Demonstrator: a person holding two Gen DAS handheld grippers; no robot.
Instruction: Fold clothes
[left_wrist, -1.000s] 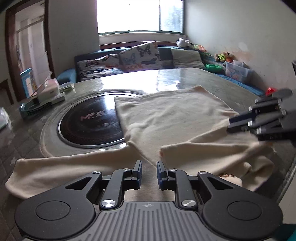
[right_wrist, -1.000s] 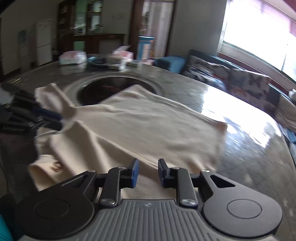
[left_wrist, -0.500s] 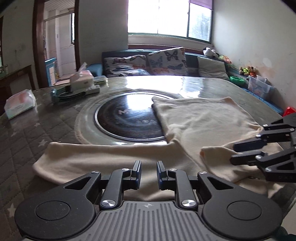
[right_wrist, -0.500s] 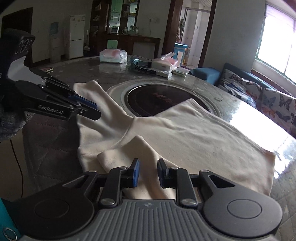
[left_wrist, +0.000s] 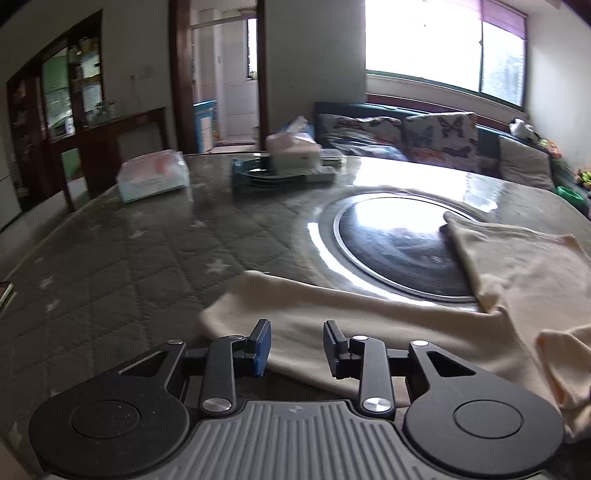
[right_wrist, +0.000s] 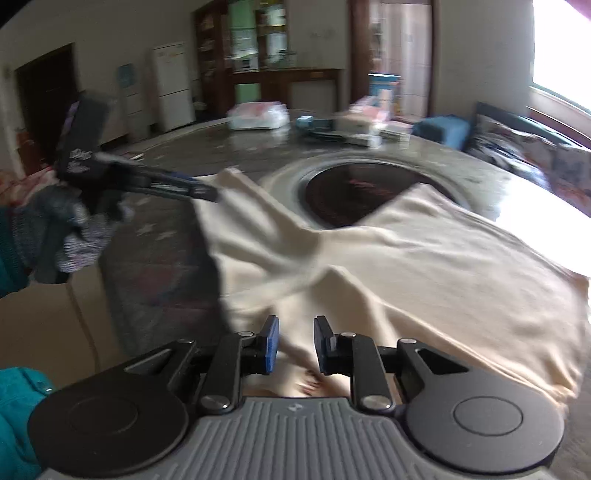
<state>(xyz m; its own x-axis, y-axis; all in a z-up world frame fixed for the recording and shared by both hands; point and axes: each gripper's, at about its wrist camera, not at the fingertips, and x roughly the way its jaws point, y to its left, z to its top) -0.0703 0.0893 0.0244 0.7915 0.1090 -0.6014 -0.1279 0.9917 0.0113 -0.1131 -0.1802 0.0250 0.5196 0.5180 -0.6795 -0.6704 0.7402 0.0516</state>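
Note:
A cream long-sleeved garment lies spread on the round table, its body partly over the dark turntable. One sleeve stretches left toward the table edge. My left gripper is open and empty, just above the cuff end of that sleeve. In the right wrist view the garment fills the middle, the other sleeve folded over its body. My right gripper is open and empty above the garment's near edge. The left gripper also shows there, its tips at the far sleeve's end.
A dark glass turntable sits in the table's middle. Tissue packs and a tissue box on a stack of dishes stand at the far side. The quilted table cover extends left. A sofa with cushions lies beyond.
My left gripper has swung left along the sleeve to its cuff end and its jaws have opened wider. My right gripper's jaws have also opened a little; the view has shifted.

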